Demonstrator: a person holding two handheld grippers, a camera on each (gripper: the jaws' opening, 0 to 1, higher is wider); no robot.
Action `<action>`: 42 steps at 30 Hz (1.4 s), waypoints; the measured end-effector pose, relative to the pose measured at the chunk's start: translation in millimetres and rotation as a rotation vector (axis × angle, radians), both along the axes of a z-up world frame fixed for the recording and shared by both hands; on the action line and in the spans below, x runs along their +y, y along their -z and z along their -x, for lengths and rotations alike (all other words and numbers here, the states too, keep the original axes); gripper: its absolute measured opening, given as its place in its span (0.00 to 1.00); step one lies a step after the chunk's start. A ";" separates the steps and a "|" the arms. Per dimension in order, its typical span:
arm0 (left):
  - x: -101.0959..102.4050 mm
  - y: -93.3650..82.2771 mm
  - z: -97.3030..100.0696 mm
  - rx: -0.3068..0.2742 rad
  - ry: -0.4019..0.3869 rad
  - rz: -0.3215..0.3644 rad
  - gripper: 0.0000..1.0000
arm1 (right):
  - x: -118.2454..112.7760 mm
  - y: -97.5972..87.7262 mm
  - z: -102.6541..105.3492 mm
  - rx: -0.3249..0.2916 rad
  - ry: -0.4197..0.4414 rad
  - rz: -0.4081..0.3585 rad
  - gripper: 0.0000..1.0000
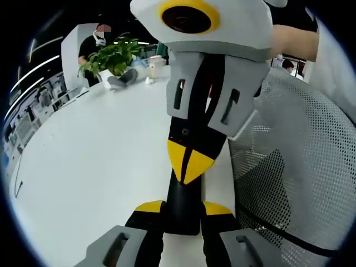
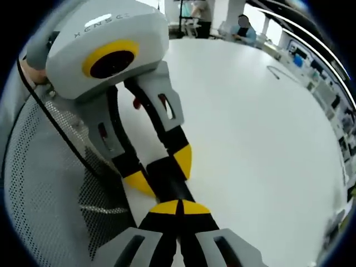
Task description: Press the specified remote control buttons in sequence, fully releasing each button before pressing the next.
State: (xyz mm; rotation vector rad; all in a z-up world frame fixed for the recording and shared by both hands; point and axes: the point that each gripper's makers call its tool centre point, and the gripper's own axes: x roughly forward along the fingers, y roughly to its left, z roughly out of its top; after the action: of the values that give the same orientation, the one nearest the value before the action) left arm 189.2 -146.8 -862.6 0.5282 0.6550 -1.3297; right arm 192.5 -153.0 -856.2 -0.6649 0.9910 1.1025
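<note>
Remote (image 1: 183, 206) sits clamped between the left gripper (image 1: 183, 210) jaws; right gripper (image 2: 179, 207), jaws together, apparently touches it.

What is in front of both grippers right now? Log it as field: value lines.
held object: black remote control, slim, lying along the left gripper's jaws
left gripper: shut on the remote, one yellow tip on each side
right gripper: jaws shut, yellow tips together, set against the remote's face, apparently pressing
surface: white table
beside the table: mesh chair
far end of table: potted plant
</note>
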 end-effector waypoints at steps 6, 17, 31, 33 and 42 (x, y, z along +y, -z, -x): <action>0.1 -0.2 0.0 -0.001 0.001 0.001 0.24 | 0.0 -1.7 2.8 -0.079 -0.054 -0.079 0.00; 0.5 0.1 -0.2 -0.001 0.005 0.003 0.24 | -0.1 -5.1 5.7 -0.102 0.065 -0.305 0.01; 0.6 -0.1 0.2 0.000 0.000 0.012 0.24 | 2.5 -5.9 14.6 -0.108 -0.042 -0.328 0.11; 0.6 0.0 0.3 -0.001 -0.002 0.013 0.24 | 0.8 -5.4 13.2 -0.116 -0.044 -0.319 0.11; -0.1 -0.5 0.5 -0.002 -0.003 0.014 0.24 | -17.7 0.5 3.8 -0.129 -0.021 -0.272 0.23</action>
State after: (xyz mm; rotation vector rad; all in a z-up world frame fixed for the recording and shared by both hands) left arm 188.7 -146.8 -862.1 0.5170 0.6442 -1.3301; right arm 188.6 -170.7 -856.7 -0.5189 0.7088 1.1722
